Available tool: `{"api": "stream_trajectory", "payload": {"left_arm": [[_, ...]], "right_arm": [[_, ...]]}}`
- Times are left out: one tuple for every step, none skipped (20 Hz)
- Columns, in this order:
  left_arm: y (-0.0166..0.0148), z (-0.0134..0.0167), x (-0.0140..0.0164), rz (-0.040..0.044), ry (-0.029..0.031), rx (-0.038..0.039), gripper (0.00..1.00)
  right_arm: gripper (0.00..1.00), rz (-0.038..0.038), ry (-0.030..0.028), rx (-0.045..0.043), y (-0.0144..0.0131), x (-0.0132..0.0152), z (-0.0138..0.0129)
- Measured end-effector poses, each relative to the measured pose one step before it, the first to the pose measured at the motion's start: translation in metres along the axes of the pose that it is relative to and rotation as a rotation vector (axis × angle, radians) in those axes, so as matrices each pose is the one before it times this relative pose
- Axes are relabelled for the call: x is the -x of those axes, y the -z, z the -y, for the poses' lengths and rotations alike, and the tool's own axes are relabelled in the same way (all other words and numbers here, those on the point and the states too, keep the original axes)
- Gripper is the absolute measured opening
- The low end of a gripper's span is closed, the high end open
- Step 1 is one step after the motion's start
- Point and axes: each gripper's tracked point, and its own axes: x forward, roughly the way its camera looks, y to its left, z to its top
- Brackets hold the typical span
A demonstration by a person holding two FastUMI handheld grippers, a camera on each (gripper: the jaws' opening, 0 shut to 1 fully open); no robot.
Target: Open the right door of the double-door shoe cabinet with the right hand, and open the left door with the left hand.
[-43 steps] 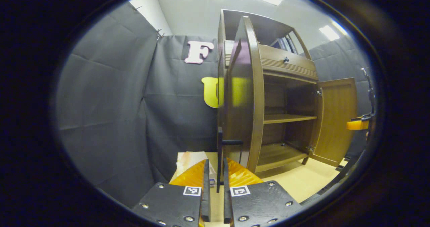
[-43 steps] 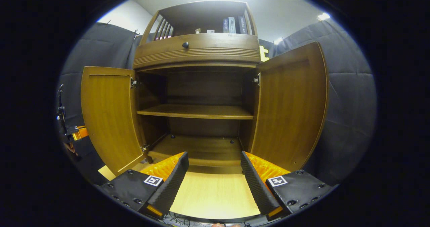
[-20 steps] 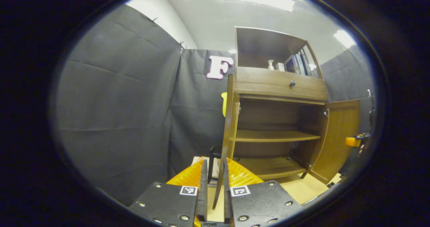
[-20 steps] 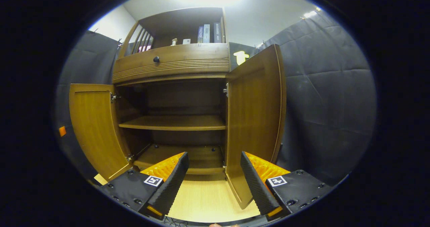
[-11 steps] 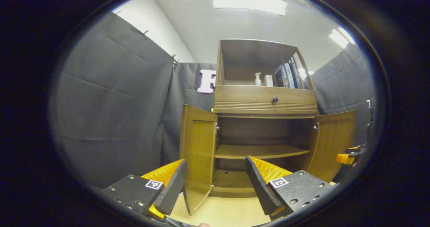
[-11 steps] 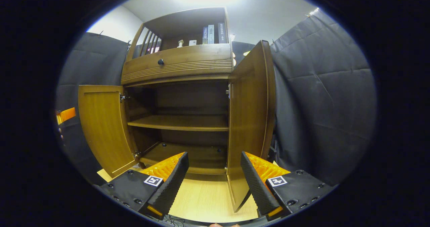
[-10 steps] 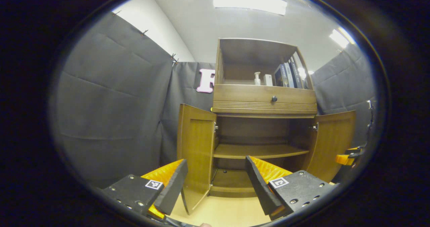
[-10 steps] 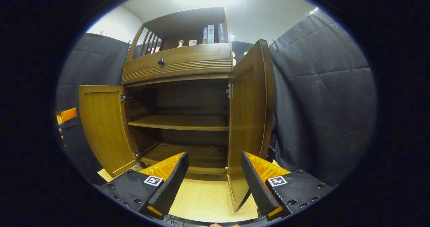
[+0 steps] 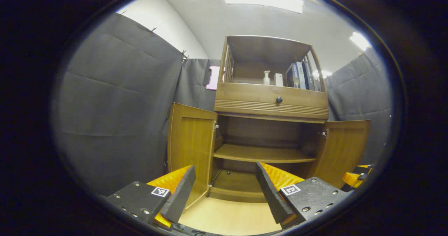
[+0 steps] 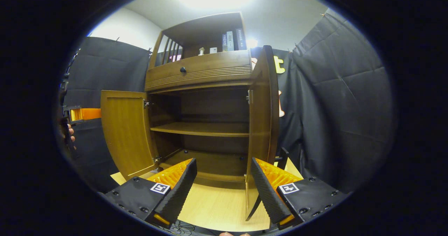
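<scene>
The wooden shoe cabinet point(image 9: 269, 105) stands with both lower doors swung wide. In the left gripper view the left door point(image 9: 189, 143) and right door point(image 9: 341, 148) flank an empty shelf point(image 9: 262, 154). My left gripper point(image 9: 224, 190) is open, a short way back from the cabinet, with nothing between its fingers. In the right gripper view the right door point(image 10: 262, 124) stands edge-on just ahead and the left door point(image 10: 127, 131) sits farther left. My right gripper point(image 10: 222, 188) is open and empty. The other gripper point(image 10: 82, 114) and a hand point(image 10: 70, 133) appear at the far left.
A drawer with a dark knob point(image 9: 279, 99) sits above the doors. The top shelf holds books point(image 9: 297, 75) and a small bottle point(image 9: 266, 78). Black cloth walls close in on both sides. Light wooden floor point(image 10: 213, 202) lies before the cabinet. The other gripper point(image 9: 353, 177) shows at lower right.
My left gripper let go of the left door's handle, opened, and drew back to face the cabinet. My right gripper stayed open and shifted right, so the right door now looks edge-on.
</scene>
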Motion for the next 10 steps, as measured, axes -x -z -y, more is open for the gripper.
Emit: {"api": "stream_trajectory", "payload": {"left_arm": [[-0.00451,0.00166,0.00227,0.02106,-0.01388,-0.01872,1.0],[-0.00122,0.00651,0.00322,0.01765,0.00417,-0.01968,1.0],[0.0005,0.0074,-0.00006,0.01107,0.0111,-0.01904,1.0],[0.00359,0.0064,-0.0014,-0.00118,0.0091,-0.00767,1.0],[0.00579,0.00734,-0.00326,-0.01004,0.02601,0.0084,1.0],[0.00777,0.00766,-0.00296,-0.01737,0.02874,0.01417,1.0],[0.00468,0.00417,-0.00279,-0.01073,0.02066,0.00108,1.0],[0.00022,-0.00008,-0.00137,-0.00017,0.01355,-0.01462,1.0],[-0.00037,-0.00143,-0.00066,0.0024,0.01027,-0.01914,1.0],[0.00209,-0.00132,-0.00047,0.00174,0.01031,-0.01449,1.0]], "right_arm": [[0.96,-0.00448,0.00051,0.00661,0.00021,0.00331,0.00091],[0.96,0.00331,0.00494,-0.00412,-0.00183,0.00243,-0.00006],[0.98,-0.00033,0.00504,-0.00855,-0.00066,0.00169,-0.00168],[0.96,-0.00392,0.00969,-0.00591,0.00011,0.00125,-0.00176],[0.96,-0.00685,0.01737,-0.00442,0.00084,0.00027,-0.0003],[0.96,-0.00866,0.01571,-0.00648,0.00071,-0.00083,-0.00183],[0.96,-0.00489,0.01121,-0.00885,0.00043,-0.00082,-0.00398],[0.96,0.00103,0.00826,-0.01031,-0.00085,-0.00182,-0.00517],[0.96,-0.00019,0.00341,-0.00678,-0.00073,-0.00347,-0.00667],[0.96,-0.00566,-0.00272,-0.00246,-0.00148,-0.00316,-0.00769]]}}
